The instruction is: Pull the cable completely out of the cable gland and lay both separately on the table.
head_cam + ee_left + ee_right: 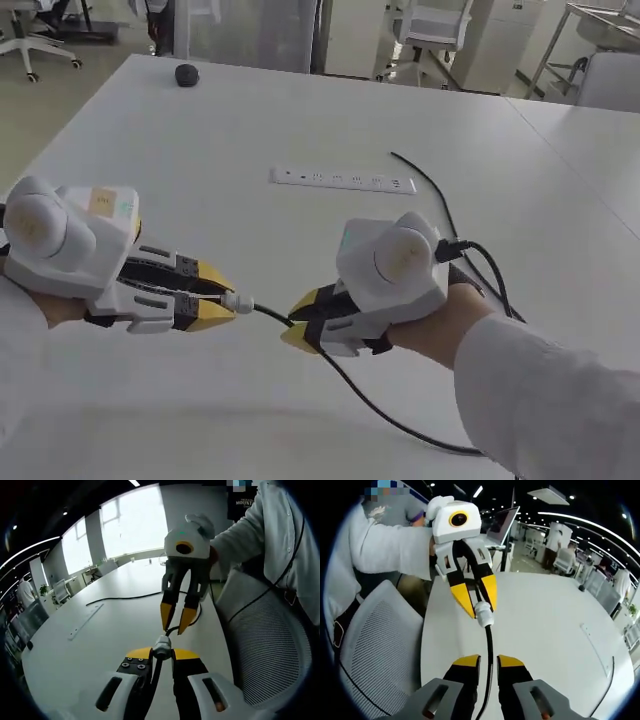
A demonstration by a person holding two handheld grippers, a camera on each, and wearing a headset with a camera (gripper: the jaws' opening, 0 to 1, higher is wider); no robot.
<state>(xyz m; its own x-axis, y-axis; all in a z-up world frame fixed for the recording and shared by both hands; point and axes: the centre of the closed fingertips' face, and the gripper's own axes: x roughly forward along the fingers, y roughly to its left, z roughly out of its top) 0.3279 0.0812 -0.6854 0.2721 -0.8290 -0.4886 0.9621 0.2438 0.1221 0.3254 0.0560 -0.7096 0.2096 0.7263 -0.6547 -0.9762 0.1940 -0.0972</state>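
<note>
- White table in an open office, with chairs and cabinets beyond its far edge; a white power strip lies flat near the middle and serves as the marker.
- On the person's side of the power strip and a little to its left, the left hand-held gripper is clamped on the white cable gland, which pokes out past its yellow tips.
- Nearer the person than the strip and roughly level with it, the right hand-held gripper faces the left one, its jaws drawn in on the black cable just beside the gland.
- The cable runs straight out of the gland, between the right jaws, then trails along the table toward the person.
- Progress: hardly begun, I judge. The cable is not out of the gland, both are held above the table, and nothing has been laid down.
- Left to do: draw the two apart until the cable end comes free, then set each down on its own spot.
- A thin black lead passes the strip's right end; I cannot tell whether it belongs to the same cable.
- A small dark round thing sits far beyond the strip, to its left.
- Nothing lies between the strip and the grippers, so laying down looks unhindered; the trailing cable could drag.
</note>
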